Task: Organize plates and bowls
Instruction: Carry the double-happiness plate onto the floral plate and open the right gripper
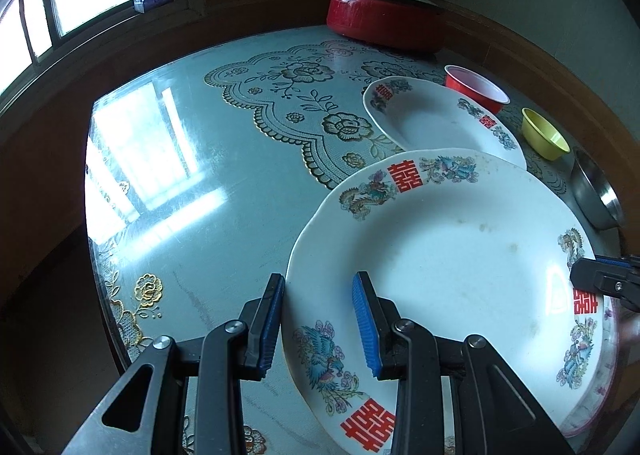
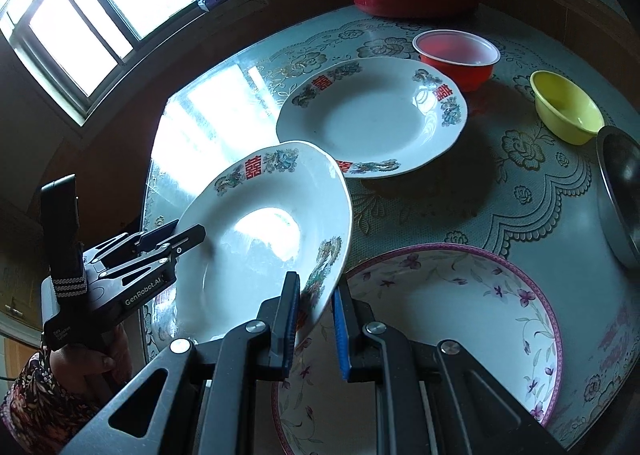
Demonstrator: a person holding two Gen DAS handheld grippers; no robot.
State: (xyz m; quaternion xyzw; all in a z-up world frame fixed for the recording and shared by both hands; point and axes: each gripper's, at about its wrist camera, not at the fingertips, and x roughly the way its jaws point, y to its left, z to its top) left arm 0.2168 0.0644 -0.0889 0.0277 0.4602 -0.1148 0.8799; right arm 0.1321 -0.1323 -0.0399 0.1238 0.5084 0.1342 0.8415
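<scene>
A white plate with red characters [image 2: 264, 239] is being held tilted above the surface [image 1: 180, 183] by both tools. Its rim is being straddled by the left hand-held gripper [image 1: 320, 325], whose blue pads [image 1: 362, 319] are sitting on either side of the edge; whether they are pressing on it cannot be told. The opposite rim is being pinched between the narrowly parted pads of the right hand-held gripper [image 2: 316, 325]. A flowered purple-rimmed plate [image 2: 460, 319] is lying beneath, a matching white plate [image 2: 372, 119] beyond, with a red bowl [image 2: 458, 57], yellow bowl [image 2: 566, 107] and steel bowl [image 2: 620, 191] nearby.
</scene>
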